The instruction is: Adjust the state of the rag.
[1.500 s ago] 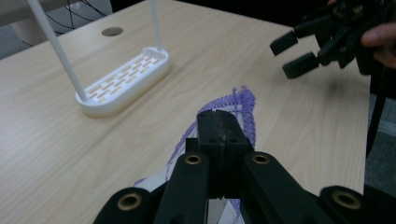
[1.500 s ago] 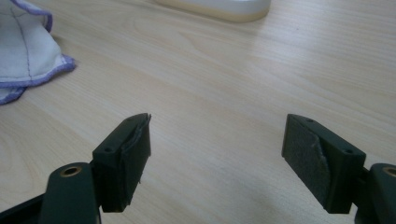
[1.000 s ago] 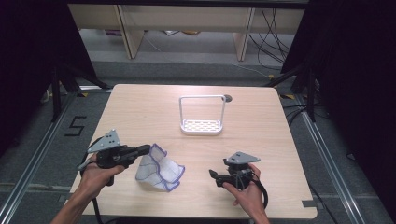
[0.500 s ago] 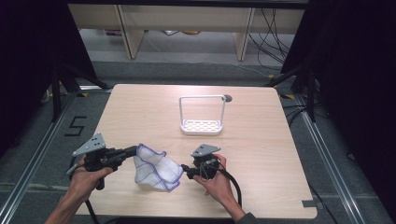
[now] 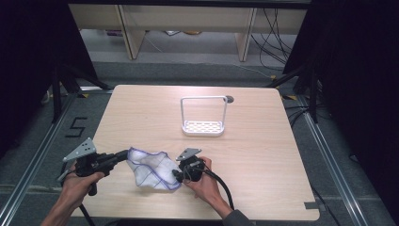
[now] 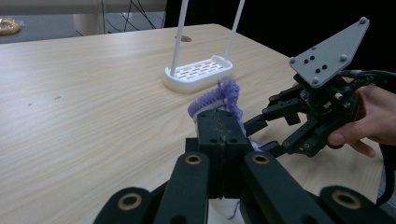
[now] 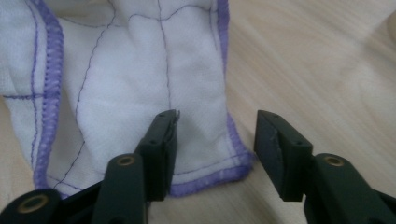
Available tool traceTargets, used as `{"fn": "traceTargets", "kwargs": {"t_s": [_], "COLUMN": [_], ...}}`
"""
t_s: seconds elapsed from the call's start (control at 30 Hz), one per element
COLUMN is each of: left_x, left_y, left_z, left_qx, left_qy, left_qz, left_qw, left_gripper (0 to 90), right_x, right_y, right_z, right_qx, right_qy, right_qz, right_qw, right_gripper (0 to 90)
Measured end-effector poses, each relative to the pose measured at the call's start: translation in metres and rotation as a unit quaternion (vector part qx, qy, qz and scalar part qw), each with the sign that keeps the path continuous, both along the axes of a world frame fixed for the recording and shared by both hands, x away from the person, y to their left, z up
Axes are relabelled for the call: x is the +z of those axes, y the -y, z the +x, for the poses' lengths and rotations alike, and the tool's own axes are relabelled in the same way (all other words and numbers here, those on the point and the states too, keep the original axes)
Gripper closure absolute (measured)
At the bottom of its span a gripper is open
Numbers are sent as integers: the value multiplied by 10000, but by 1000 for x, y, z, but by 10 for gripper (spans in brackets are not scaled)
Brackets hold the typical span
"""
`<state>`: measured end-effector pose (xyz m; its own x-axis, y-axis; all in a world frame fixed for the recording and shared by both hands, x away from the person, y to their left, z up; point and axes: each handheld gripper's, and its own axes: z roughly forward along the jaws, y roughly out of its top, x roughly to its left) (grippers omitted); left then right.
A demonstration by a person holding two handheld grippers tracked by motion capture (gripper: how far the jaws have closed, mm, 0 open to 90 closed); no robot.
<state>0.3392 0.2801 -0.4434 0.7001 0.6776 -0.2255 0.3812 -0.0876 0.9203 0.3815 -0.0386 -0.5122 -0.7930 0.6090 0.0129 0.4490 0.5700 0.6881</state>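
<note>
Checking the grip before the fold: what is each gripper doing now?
Left gripper: shut on the cloth.
Right gripper: open, closing around a cloth corner.

We see a light wooden table (image 5: 141,113) with rounded corners. Toward its far side stands a white plastic rack (image 5: 203,127), an oval slotted base with a thin white frame rising upright from it. Just behind the rack's right post, a small round hole (image 5: 229,99) sits in the tabletop. Beyond the table, pale wooden shelving legs (image 5: 127,28) stand on the grey floor, with black cables (image 5: 275,33) trailing nearby. A "5" (image 5: 76,127) marks the floor left of the table.
</note>
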Motion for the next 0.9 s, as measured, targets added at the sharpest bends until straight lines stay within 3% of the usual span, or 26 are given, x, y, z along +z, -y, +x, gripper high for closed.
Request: {"fn": "traceTargets", "kwargs": {"t_s": [0.1, 0.17, 0.2, 0.23, 0.37, 0.4, 0.47, 0.6, 0.67, 0.7, 0.73, 0.77, 0.8, 0.83, 0.87, 0.9], "left_x": [-5, -7, -8, -8, -5, -5, -2, 8, 11, 15, 15, 18, 21, 23, 26, 28], "left_y": [-6, -9, -10, -12, -12, -11, -10, -2, 0, 5, 5, 8, 12, 15, 19, 22], "left_z": [-2, -3, -3, -4, -5, -5, -7, -11, -13, -15, -15, -15, -16, -15, -14, -12], "left_qx": [50, 70, 105, 109, 92, 90, 122, -30, -67, -117, -117, -193, -239, -297, -348, -394], "left_qy": [-40, -23, -36, -29, -8, 3, 70, 246, 257, 287, 287, 310, 326, 328, 333, 307], "left_qz": [7, -90, -127, -136, -174, -176, -187, -322, -286, -293, -293, -306, -340, -365, -400, -456], "left_qw": [10000, 9999, 9999, 9998, 9998, 9998, 9997, 9992, 9992, 9991, 9991, 9989, 9986, 9984, 9980, 9977], "left_gripper": [895, 895, 895, 895, 895, 895, 895, 895, 895, 896, 895, 895, 895, 895, 896, 895], "right_x": [0, -1, 1, 1, 7, 13, 29, 58, 67, 83, 90, 90, 98, 108, 124, 131], "right_y": [-1, -3, -3, -3, 0, 6, 18, 39, 45, 59, 65, 65, 73, 81, 96, 102], "right_z": [-1, -1, -2, -4, -3, -5, -8, -19, -23, -31, -34, -34, -40, -43, -51, -54], "right_qx": [2, 64, 110, 179, 316, 211, 278, 290, 289, 314, 326, 326, 227, 348, 244, 236], "right_qy": [-46, -3, -87, -103, 74, 77, -4, 222, 191, 338, 422, 422, 355, 454, 527, 524], "right_qz": [-17, 40, 23, 47, 115, 183, 443, 604, 690, 735, 774, 774, 837, 880, 855, 910], "right_qw": [10000, 10000, 9999, 9998, 9994, 9996, 9986, 9975, 9970, 9962, 9956, 9956, 9956, 9945, 9946, 9942], "right_gripper": [558, 655, 715, 810, 848, 851, 856, 858, 858, 859, 859, 859, 859, 860, 860, 860]}}
